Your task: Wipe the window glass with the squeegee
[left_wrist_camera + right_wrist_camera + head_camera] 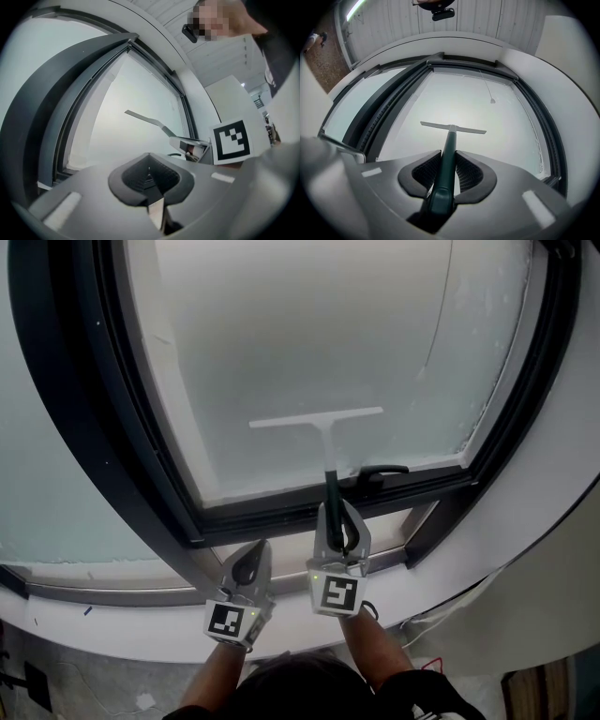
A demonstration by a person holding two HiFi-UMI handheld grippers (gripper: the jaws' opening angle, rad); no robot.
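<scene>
Dark green handle, pale blade: the squeegee [328, 437] is up on the lower-middle part of the window glass [309, 324]. The blade sits level and the handle points down toward the bottom of the dark frame [141, 446]. The right gripper [447, 161] has its fingers clamped snug on the handle's lower end. The left gripper [150, 174] hangs just beside it, a bit lower and to the left. Its fingers are closed together with nothing between them, so it's only along for the ride.

The glass looks hazy all over, with specks along the right edge, so I'd say we're mid-wipe with plenty left to do. I can't tell the stroke direction from this.

My guess for the next move: press the blade evenly and pull it straight down to the frame. Steer clear of the black window handle [380, 471] just right of the squeegee, then shift sideways for an overlapping pass.
</scene>
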